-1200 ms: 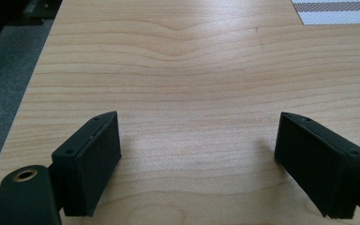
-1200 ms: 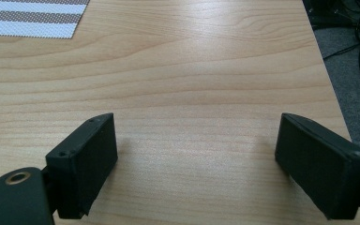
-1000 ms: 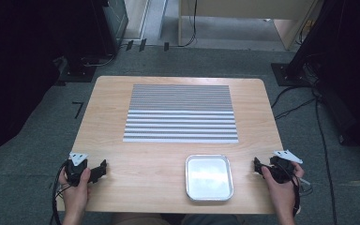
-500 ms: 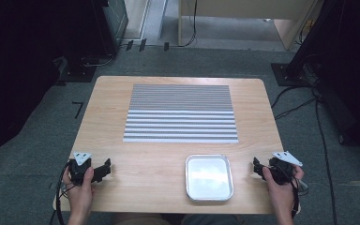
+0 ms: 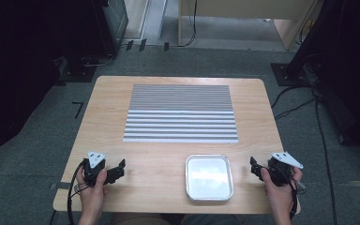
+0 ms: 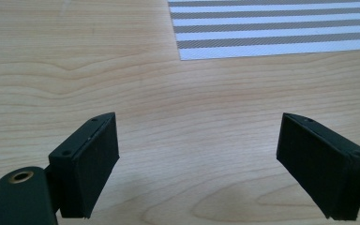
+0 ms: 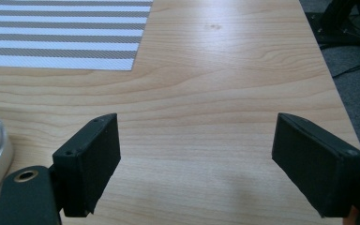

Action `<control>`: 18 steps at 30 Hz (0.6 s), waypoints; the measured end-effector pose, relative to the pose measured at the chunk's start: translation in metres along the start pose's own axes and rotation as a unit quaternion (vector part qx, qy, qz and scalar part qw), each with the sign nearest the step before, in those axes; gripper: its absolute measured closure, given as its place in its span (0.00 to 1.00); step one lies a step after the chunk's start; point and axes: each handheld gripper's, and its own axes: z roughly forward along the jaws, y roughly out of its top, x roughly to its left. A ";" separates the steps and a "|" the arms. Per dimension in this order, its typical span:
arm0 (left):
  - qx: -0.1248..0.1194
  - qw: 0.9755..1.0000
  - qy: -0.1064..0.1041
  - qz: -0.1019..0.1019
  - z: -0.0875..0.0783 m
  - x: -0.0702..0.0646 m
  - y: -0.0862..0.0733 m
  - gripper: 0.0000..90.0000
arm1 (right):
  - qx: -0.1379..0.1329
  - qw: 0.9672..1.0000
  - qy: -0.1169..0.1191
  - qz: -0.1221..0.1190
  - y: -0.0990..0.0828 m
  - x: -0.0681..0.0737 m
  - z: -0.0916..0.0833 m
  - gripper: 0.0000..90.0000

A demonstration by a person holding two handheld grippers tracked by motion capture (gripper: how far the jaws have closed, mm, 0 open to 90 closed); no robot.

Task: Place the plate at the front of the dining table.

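Left claw: spread, empty, near desk's front left corner
Right claw: spread, empty, by right edge
Tray: front edge, between claws

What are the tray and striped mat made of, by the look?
Tray: likely metal, stainless or aluminium; silvery, with a bright glare and a rolled shiny rim. Striped mat: probably woven vinyl or fabric; matte, lies flat, with a fine weave showing in the grey bands.

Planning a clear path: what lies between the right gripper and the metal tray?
Bare wooden table, seen in the high view: nothing lies between the right gripper and the tray.
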 end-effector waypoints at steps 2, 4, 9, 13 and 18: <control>0.000 1.000 -0.003 0.002 0.000 -0.003 0.000 0.15 | -0.001 1.000 0.005 0.000 0.000 0.003 -0.001 0.18; 0.000 1.000 -0.004 0.003 0.000 -0.005 0.000 0.15 | -0.002 1.000 0.007 -0.002 0.001 0.004 -0.001 0.18; -0.003 1.000 -0.015 0.005 0.000 -0.014 0.002 0.15 | -0.005 1.000 0.017 -0.010 0.001 0.013 -0.004 0.18; -0.002 1.000 -0.024 0.009 0.001 -0.022 0.002 0.15 | -0.004 1.000 0.021 -0.013 0.002 0.016 -0.005 0.18; -0.003 0.999 -0.039 0.010 0.002 -0.033 0.003 0.15 | -0.007 0.999 0.029 -0.019 0.002 0.023 -0.007 0.18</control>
